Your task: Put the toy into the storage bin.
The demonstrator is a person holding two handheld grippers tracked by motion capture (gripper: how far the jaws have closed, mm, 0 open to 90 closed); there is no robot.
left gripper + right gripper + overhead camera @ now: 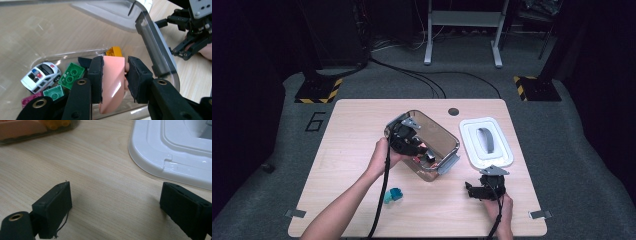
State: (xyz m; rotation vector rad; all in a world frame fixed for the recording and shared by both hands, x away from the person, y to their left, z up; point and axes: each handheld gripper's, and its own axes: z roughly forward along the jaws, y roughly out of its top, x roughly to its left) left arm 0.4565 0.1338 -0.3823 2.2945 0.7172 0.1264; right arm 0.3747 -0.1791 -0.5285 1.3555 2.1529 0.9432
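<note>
Now left claw (115,75) clamping pink block (113,82), long axis upright, over clear bin (160,50)

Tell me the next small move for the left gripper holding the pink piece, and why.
Probably open the jaws to drop it: the left gripper is clamped on the pink piece inside the clear bin, above the toys already lying there.

A white lid (160,157) lies on the table (105,170) just ahead of the right gripper (115,200). Past the tips of the left gripper (113,65), a toy police car (41,76) and green bricks (71,75) lie close together.
</note>
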